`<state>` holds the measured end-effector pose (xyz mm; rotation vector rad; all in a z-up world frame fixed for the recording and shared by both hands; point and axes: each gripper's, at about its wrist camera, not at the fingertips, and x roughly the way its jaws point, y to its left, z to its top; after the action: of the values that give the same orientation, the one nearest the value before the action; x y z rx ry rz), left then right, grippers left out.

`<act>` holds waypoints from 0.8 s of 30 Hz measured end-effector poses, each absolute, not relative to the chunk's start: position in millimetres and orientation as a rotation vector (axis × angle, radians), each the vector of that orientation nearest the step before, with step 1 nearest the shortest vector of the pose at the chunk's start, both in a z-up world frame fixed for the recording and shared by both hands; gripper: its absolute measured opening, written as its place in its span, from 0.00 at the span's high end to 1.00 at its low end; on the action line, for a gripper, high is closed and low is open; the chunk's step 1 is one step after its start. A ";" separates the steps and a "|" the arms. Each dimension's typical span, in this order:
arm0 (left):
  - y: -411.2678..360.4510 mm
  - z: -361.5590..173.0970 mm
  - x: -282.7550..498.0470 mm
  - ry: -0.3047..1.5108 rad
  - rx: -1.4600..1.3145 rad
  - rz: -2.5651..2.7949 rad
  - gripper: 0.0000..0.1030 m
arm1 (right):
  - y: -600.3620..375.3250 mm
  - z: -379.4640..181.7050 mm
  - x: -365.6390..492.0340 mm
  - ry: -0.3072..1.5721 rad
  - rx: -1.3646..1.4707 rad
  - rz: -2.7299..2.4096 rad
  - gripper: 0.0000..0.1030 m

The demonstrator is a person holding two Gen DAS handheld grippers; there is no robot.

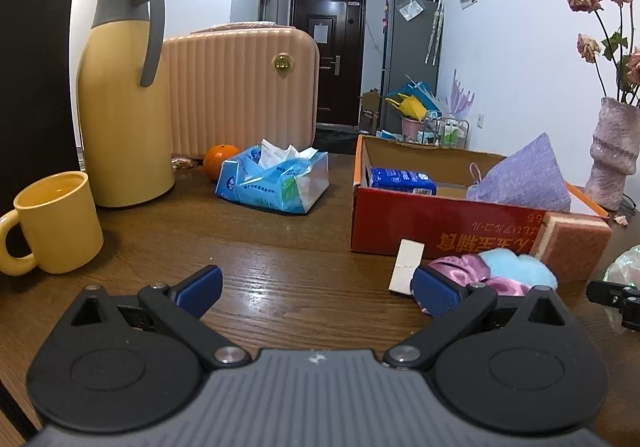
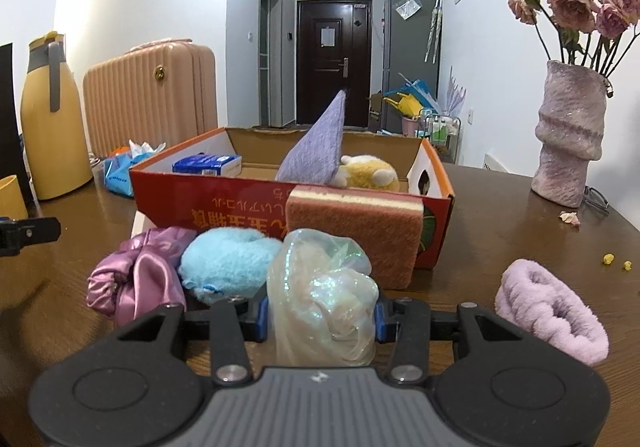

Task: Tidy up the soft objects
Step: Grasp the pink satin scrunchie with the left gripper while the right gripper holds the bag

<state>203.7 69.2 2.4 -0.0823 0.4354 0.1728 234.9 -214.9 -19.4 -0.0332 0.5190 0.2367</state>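
Right wrist view: right gripper (image 2: 322, 321) clamped on iridescent scrunchie (image 2: 324, 295), hiding cardboard box (image 2: 224, 203) front. Left gripper (image 1: 316, 293) spread wide, empty, before the box.

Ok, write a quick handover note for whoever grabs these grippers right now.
Left gripper: open, empty, low over the table.
Right gripper: shut on the iridescent pouch.
In the box already: purple cloth, yellow plush, tissue pack.
Still outside: sponge leaning on the box front, blue plush, satin scrunchie, fuzzy lilac scrunchie on the right.
Next: probably drop the pouch in, then the rest.
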 end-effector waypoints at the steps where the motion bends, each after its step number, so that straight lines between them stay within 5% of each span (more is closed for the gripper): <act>1: 67.4 3.3 204.6 0.436 -0.089 0.170 0.00 | -215.7 -18.6 234.4 0.516 -0.031 0.234 0.57; 24: -45.0 -11.8 255.8 0.513 0.025 0.144 0.00 | -264.5 -4.5 225.2 0.456 0.044 0.165 0.56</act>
<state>255.8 -45.0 -11.8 0.0252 0.5132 0.1439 225.2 -264.5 -4.5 0.0436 0.4557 0.1648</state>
